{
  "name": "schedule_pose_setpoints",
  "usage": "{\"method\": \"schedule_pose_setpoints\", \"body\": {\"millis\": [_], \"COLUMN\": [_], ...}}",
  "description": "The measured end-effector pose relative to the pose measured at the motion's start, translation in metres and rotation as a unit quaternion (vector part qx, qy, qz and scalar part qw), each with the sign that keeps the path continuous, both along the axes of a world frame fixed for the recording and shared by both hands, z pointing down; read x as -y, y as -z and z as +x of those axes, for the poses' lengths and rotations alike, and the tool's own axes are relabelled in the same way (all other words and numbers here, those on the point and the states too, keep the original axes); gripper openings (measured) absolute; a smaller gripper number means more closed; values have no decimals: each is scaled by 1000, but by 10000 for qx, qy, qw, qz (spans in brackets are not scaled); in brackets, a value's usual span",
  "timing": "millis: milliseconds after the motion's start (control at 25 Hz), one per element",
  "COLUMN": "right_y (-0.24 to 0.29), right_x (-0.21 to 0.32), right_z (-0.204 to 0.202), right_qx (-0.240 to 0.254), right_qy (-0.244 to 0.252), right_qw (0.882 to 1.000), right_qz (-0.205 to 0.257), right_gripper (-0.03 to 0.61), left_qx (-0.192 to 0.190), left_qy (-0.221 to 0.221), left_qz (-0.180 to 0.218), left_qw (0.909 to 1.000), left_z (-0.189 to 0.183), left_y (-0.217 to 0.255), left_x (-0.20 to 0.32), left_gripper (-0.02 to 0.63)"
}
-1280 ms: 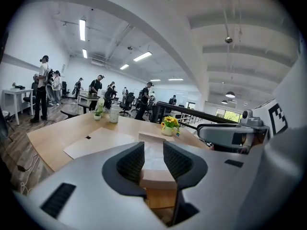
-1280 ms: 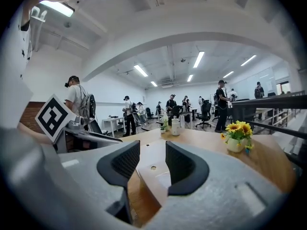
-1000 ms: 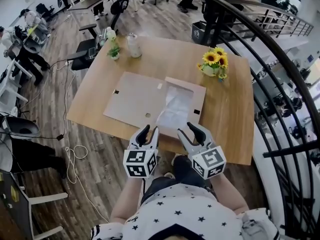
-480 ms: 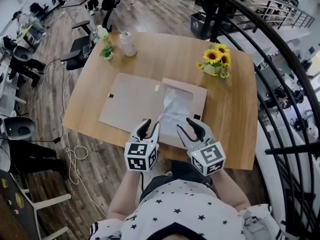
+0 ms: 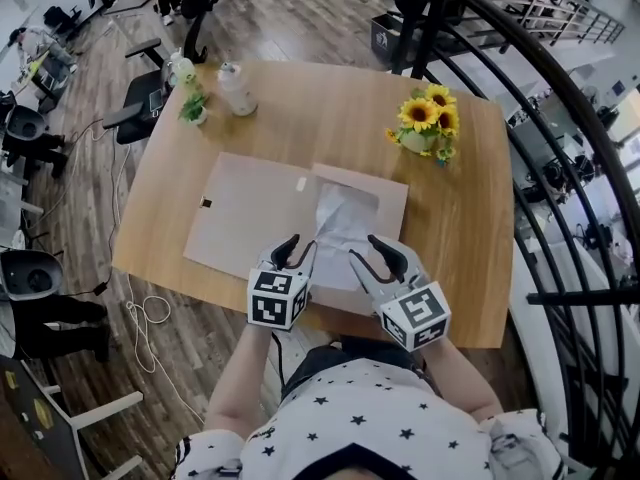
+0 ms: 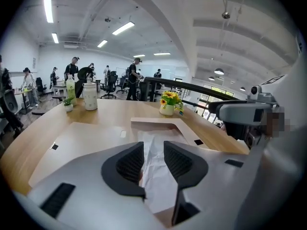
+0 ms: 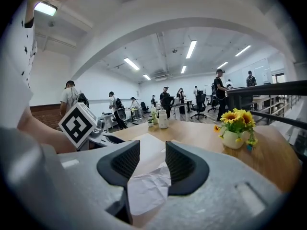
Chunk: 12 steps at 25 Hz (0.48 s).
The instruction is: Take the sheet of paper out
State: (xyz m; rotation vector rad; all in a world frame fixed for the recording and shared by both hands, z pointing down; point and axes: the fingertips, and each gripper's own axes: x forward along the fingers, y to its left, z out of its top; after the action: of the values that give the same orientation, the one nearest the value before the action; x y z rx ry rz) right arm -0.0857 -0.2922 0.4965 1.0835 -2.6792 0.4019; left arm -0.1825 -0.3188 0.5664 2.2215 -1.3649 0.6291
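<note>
I note the table [image 5: 450, 218] is smooth, satin-finished wood, and the flat folder [image 5: 250, 208] is matt grey-brown card. The sheet of paper [image 5: 340, 223] is white, thin and heavily creased. The left gripper [image 5: 300, 243] and right gripper [image 5: 365, 248] look like matt grey plastic, each with 2 black, finely ribbed pads [image 6: 130, 162].

The head view looks steeply down from high over the whole table [image 5: 330, 108], while the 2 gripper views sit low and close, facing across it, all 3 sharing the crumpled paper [image 5: 340, 226] and sunflowers [image 5: 428, 118].
</note>
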Motion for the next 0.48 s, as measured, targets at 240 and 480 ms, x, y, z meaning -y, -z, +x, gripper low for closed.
{"method": "schedule_pose_setpoints", "body": {"millis": [240, 480], "right_y": [-11, -17], "right_x": [12, 24], "right_z": [0, 1], "right_qx": [31, 63], "right_qy": [-10, -90], "right_qw": [9999, 9997], "right_qz": [-150, -230], "right_gripper": [149, 149], "left_qx": [282, 706], "left_qy": [-508, -907], "left_qz": [-553, -921], "left_qw": [9968, 9891], "left_z": [9, 15], "left_y": [-30, -59], "left_x": [16, 32], "left_gripper": [132, 132]}}
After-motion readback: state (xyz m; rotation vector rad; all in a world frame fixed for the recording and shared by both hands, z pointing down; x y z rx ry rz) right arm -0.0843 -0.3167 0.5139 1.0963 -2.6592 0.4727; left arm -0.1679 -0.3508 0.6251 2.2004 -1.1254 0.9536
